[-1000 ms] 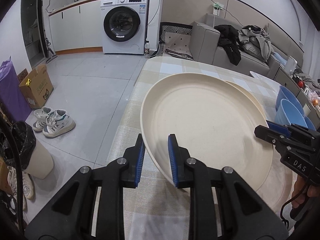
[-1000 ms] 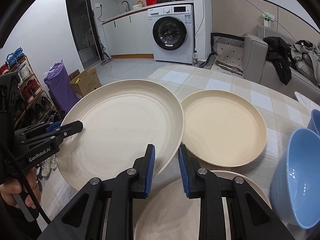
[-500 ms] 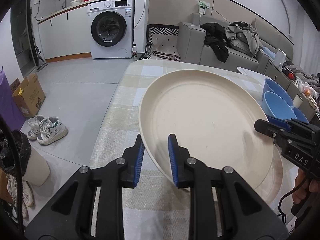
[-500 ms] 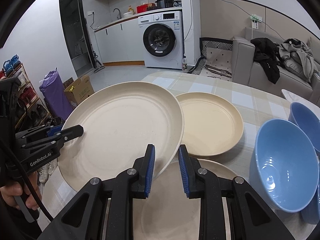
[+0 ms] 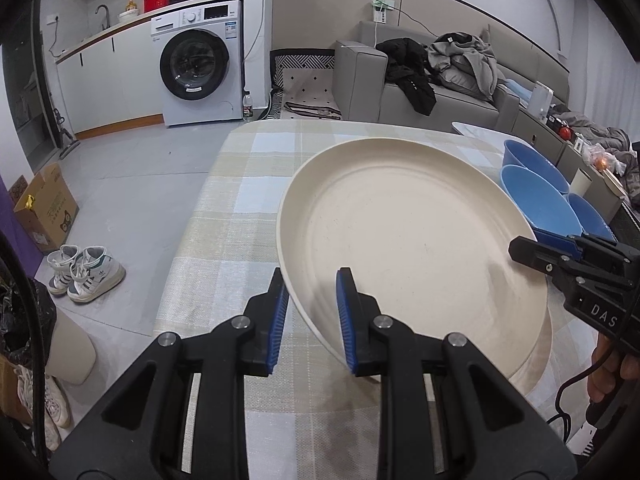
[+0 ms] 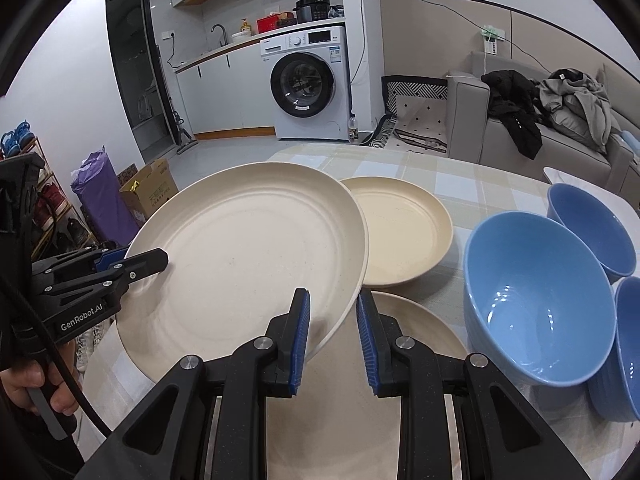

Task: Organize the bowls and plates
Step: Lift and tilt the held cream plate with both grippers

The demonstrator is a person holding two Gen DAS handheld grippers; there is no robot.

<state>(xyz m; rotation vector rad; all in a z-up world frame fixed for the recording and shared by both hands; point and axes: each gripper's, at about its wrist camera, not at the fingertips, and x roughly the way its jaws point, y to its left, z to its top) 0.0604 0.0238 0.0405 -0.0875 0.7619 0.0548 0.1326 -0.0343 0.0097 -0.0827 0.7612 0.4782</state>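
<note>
Both the left tongs [image 5: 310, 314] and right tongs [image 6: 333, 334] are clamped on the big plate [image 6: 248, 256], so I'd keep it level and lower it dead-center onto the near plate [image 6: 416, 336].

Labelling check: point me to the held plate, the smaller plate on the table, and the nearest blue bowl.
held plate [image 6: 248, 264], right wrist view, centre of its well.
smaller plate [image 6: 404, 228], right wrist view, its flat bottom.
nearest blue bowl [image 6: 536, 312], right wrist view, inner wall.

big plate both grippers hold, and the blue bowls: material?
Big cream plate: likely wheat-straw or bamboo-fibre plastic; matte, faintly speckled, thin rim, no glare. Nearest blue bowl: glossy, sharp light glints inside; glazed ceramic or shiny plastic, can't tell which.
</note>
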